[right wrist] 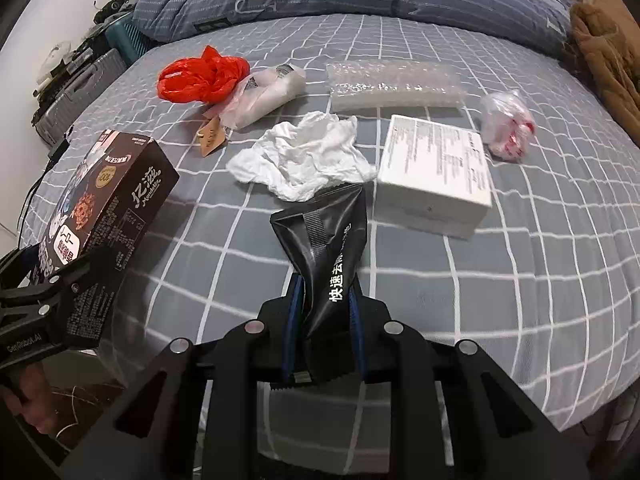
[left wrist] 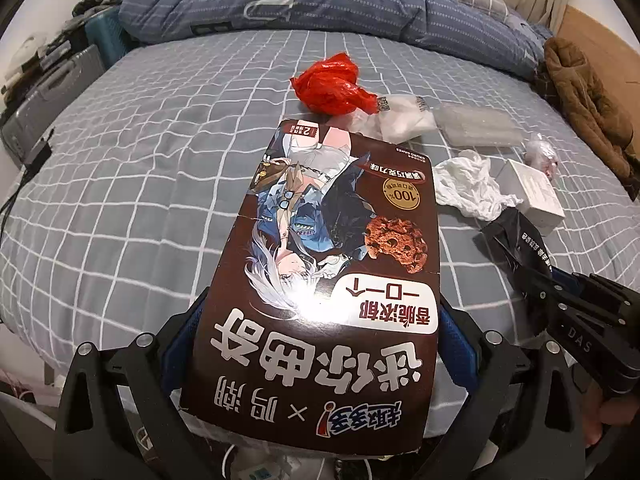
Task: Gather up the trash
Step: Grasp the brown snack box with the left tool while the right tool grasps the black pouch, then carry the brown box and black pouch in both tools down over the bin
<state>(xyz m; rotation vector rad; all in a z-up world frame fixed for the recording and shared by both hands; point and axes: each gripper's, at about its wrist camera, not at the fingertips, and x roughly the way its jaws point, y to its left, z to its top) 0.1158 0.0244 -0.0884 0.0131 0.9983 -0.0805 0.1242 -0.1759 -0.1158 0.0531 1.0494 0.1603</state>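
A: Both grippers are loaded. By the left gripper point(left wrist: 320, 344) a brown cookie box point(left wrist: 320, 280) is clamped at its near end, the jaws spread only to the box's width. By the right gripper point(right wrist: 324, 320) a black sachet point(right wrist: 324, 252) is pinched, the jaws nearly closed on its crumpled lower half.

B: Why are the items held so?

A: It is judged that each is gripped at its near end so that it can be carried off the bed point(right wrist: 520, 280) without being dragged. The box is held flat, printed face up, projecting forward. The sachet is held roughly upright, its top flaring above the fingers.

B: And the pose?

A: Both tools are held low at the near edge of the bed, side by side, pointing toward the pillows. Uncollected trash is seen on the sheet: a red bag point(right wrist: 200, 80), a white tissue point(right wrist: 304, 156), a white box point(right wrist: 436, 168), a clear blister tray point(right wrist: 392, 84) and a small plastic wad point(right wrist: 506, 124). No bin is shown.
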